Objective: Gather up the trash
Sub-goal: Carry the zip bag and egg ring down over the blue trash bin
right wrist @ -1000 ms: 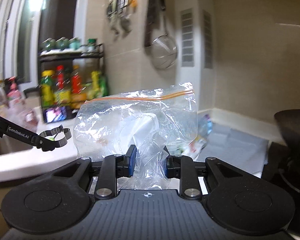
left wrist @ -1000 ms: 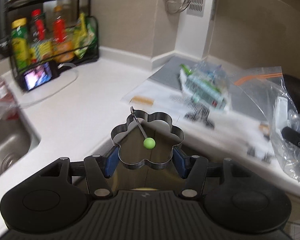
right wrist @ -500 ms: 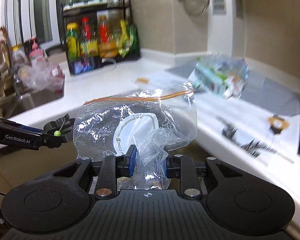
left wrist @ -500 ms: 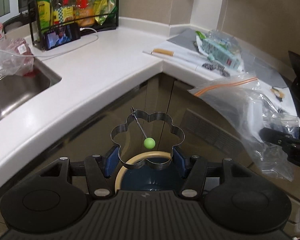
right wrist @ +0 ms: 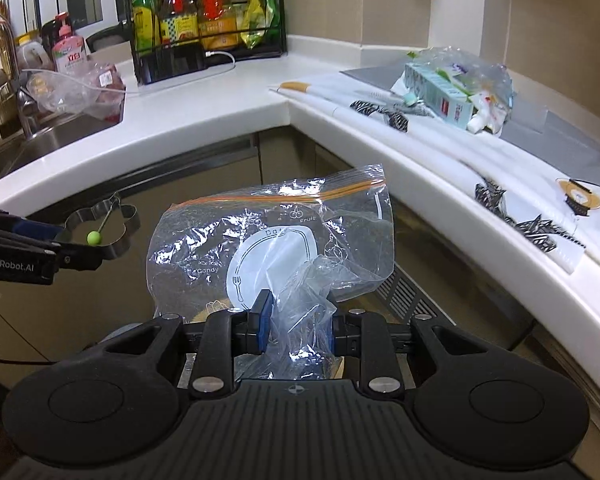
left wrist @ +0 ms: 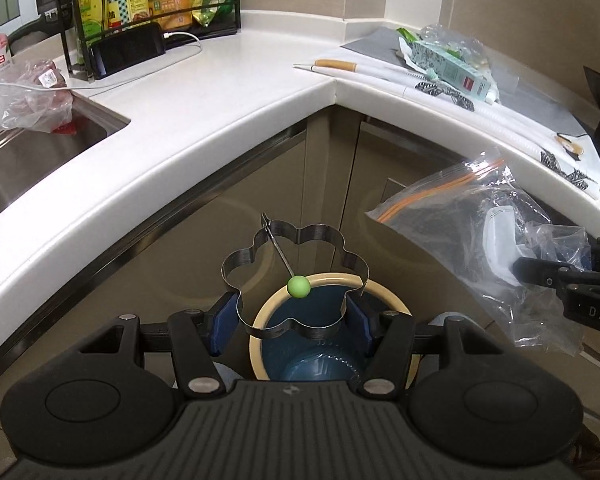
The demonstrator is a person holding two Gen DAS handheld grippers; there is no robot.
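Since the earlier frames both grippers have dropped below the counter edge (left wrist: 228,128). The left gripper (left wrist: 292,320), about half open, clamps a flower-shaped steel ring (left wrist: 296,276) with a green-tipped wire, at frame centre over a blue bin (left wrist: 316,356) that it partly hides. The right gripper (right wrist: 296,324), nearly closed, pinches a crinkled clear zip bag (right wrist: 272,248) at frame centre; its contents are unclear.
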